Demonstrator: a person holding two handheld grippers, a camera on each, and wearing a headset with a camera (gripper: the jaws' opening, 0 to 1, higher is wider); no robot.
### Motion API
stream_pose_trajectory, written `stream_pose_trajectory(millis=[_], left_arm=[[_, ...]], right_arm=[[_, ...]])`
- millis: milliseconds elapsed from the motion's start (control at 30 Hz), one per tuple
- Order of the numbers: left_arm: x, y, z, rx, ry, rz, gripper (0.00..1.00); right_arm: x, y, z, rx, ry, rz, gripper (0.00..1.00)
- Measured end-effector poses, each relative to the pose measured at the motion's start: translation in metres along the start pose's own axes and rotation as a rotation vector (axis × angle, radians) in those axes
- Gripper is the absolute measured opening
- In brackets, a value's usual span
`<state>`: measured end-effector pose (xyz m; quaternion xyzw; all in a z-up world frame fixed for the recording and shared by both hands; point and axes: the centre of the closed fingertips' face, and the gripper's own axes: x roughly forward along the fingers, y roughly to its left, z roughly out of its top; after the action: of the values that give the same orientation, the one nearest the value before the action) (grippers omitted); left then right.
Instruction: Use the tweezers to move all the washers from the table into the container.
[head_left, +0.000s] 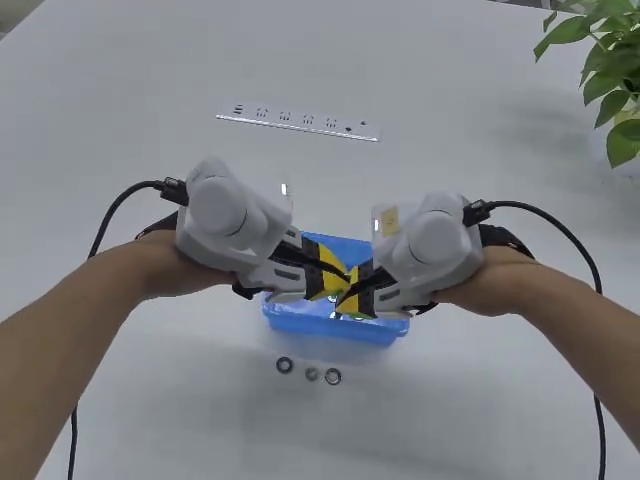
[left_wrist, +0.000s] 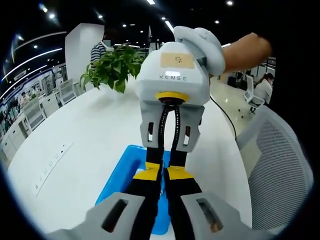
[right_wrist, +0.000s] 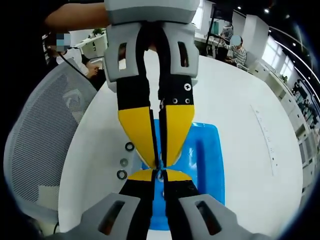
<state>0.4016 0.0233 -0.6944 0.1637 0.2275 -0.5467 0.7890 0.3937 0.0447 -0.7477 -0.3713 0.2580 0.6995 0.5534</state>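
Container (head_left: 388, 328) mostly hidden beneath left claw (head_left: 336, 287) and right claw (head_left: 352, 300), washers (head_left: 310, 373) beside.

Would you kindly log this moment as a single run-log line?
left gripper: shut | right gripper: shut | tip to tip over blue container | three washers on table beside it

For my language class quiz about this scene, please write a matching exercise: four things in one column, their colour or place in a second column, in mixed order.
1 washers
2 container
3 power strip
4 plant

A green leaves, far right
B blue
C flat on the table, far side
D row of three, near side of the container

Pairs: 1-D, 2-B, 3-C, 4-A
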Motion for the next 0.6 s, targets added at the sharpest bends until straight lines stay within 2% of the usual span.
stream_pose_trajectory(millis=[267, 467, 600], left_arm=[[0.0019, -0.0029, 0.0025, 0.036, 0.005, -0.001, 0.06], [0.0009, -0.0005, 0.0055, 0.048, 0.004, 0.016, 0.06], [-0.0005, -0.0012, 0.0078, 0.041, -0.001, 0.015, 0.05]], right_arm=[[-0.0012, -0.0003, -0.0007, 0.001, 0.006, -0.002, 0.08], [-0.0035, -0.0050, -0.0005, -0.003, 0.001, -0.027, 0.09], [-0.0051, -0.0047, 0.0001, -0.001, -0.001, -0.026, 0.10]])
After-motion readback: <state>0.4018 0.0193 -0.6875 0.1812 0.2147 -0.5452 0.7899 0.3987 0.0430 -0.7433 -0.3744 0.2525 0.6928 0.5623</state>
